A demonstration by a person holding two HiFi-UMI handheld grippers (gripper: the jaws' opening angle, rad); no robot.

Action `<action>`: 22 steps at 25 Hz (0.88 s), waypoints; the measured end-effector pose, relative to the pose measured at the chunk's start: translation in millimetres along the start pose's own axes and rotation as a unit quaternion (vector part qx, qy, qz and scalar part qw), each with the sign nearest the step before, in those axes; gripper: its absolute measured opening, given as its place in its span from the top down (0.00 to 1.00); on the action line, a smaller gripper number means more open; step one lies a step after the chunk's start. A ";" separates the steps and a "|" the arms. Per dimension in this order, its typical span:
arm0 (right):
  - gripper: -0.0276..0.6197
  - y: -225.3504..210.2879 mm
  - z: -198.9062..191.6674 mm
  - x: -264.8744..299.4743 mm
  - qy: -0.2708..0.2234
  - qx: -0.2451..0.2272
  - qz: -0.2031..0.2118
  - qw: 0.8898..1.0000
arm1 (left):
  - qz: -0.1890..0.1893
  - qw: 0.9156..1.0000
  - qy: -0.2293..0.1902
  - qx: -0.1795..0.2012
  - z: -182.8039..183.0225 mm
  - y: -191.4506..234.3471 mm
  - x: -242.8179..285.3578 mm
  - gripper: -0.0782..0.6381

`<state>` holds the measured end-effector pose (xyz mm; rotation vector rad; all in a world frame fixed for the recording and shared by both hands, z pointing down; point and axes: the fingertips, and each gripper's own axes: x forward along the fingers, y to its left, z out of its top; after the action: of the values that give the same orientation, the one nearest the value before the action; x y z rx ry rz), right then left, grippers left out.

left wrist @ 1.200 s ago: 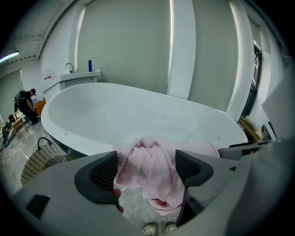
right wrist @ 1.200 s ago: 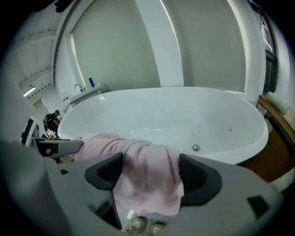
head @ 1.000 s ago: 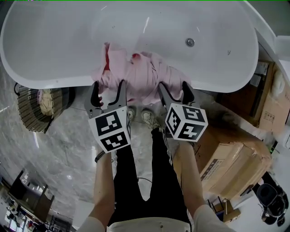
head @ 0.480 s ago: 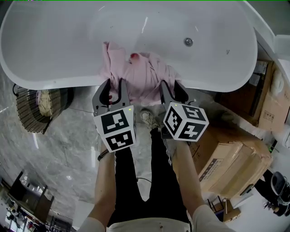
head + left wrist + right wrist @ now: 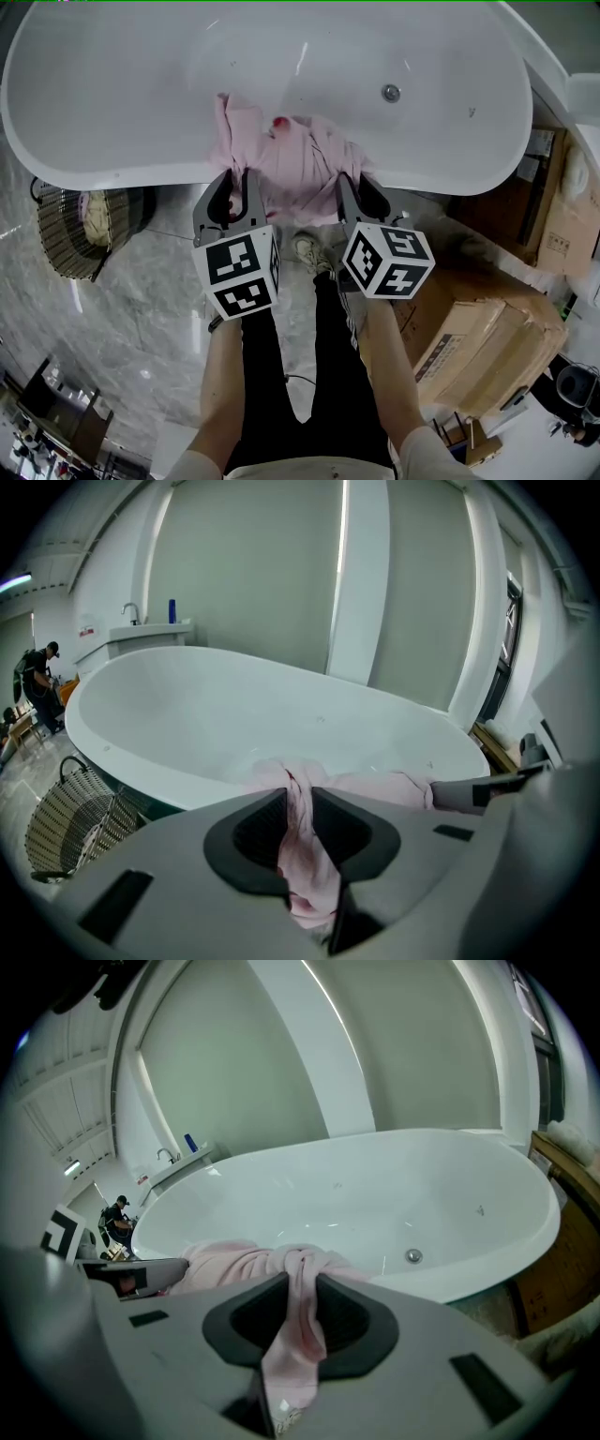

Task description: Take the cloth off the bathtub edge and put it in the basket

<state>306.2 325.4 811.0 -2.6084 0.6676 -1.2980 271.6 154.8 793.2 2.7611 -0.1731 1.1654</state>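
A pink cloth (image 5: 286, 155) lies bunched over the near rim of the white bathtub (image 5: 112, 173). My left gripper (image 5: 232, 190) is shut on the cloth's left part and my right gripper (image 5: 362, 194) is shut on its right part. Both sets of jaws have just been closing with cloth between them. In the left gripper view a fold of cloth (image 5: 375, 785) runs down between the dark pads of the left gripper (image 5: 298, 808). The right gripper view shows the same: the cloth (image 5: 234, 1260) hangs pinched in the right gripper (image 5: 300, 1307). The wire basket (image 5: 66, 230) stands on the floor at the left.
The basket (image 5: 66, 822) holds a beige bundle. Cardboard boxes (image 5: 487, 328) are stacked at the right, close to the tub. The person's legs and shoes (image 5: 305, 246) stand right below the rim. A person (image 5: 37, 682) stands far off at the left.
Both grippers' jaws went from wide open to closed on the cloth. The cloth has been gathered into a narrower bunch between them. The left gripper edged a little toward the tub.
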 end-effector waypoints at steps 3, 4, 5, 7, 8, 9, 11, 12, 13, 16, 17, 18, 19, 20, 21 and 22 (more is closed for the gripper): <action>0.85 1.4 2.7 -4.5 -0.011 -0.013 -0.001 1.000 | -0.005 1.000 0.001 -0.008 0.1 0.6 -1.1 0.76; 0.85 1.7 3.6 -5.6 -0.013 -0.018 -0.001 1.000 | -0.006 1.000 0.000 -0.008 0.7 0.6 -1.6 0.76; 0.85 1.8 4.3 -6.3 -0.015 -0.022 -0.001 1.000 | -0.005 1.000 -0.002 -0.008 1.4 0.5 -2.1 0.76; 0.86 1.2 6.1 -8.7 -0.019 -0.022 0.000 1.000 | -0.005 1.000 -0.004 -0.008 2.3 0.3 -3.3 0.77; 0.86 1.2 7.6 -10.8 -0.022 -0.022 0.000 1.000 | -0.005 1.000 -0.005 -0.010 3.1 0.7 -4.2 0.77; 0.86 1.8 9.6 -13.3 -0.026 -0.022 0.001 0.999 | -0.005 1.000 -0.007 -0.012 4.6 1.6 -5.5 0.77; 0.86 5.2 14.7 -18.6 -0.033 -0.025 0.002 0.999 | -0.001 1.000 -0.019 -0.015 11.5 4.5 -10.3 0.81; 0.86 7.3 17.7 -21.5 -0.036 -0.027 0.004 0.999 | 0.001 1.000 -0.026 -0.015 16.3 5.4 -13.8 0.82; 0.86 9.4 21.4 -24.9 -0.040 -0.029 0.005 0.999 | 0.001 0.999 -0.032 -0.015 21.4 5.7 -17.5 0.82; 0.86 14.3 38.2 -38.9 -0.056 -0.031 0.006 0.998 | 0.000 0.999 -0.044 -0.020 38.8 4.9 -29.6 0.83; 0.86 16.8 46.6 -44.6 -0.063 -0.032 0.007 0.997 | 0.000 0.998 -0.051 -0.023 47.0 4.7 -34.7 0.83; 0.86 20.3 56.8 -50.9 -0.072 -0.034 0.009 0.997 | -0.001 0.998 -0.060 -0.025 57.2 4.4 -41.0 0.83; 0.86 24.6 68.8 -58.2 -0.082 -0.036 0.012 0.996 | -0.002 0.997 -0.070 -0.027 69.2 3.8 -48.8 0.83; 0.86 29.8 82.3 -66.7 -0.092 -0.038 0.015 0.995 | -0.003 0.996 -0.082 -0.028 83.2 2.7 -58.2 0.83; 0.86 35.9 97.5 -76.0 -0.104 -0.042 0.019 0.994 | -0.004 0.995 -0.094 -0.028 99.0 1.3 -68.6 0.83; 0.86 43.0 114.7 -85.8 -0.117 -0.046 0.024 0.992 | -0.005 0.994 -0.108 -0.028 116.8 -0.1 -79.6 0.83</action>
<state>337.5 319.1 664.9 -2.7397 0.7584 -0.9500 298.5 138.9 655.3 2.8304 -0.2110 0.8426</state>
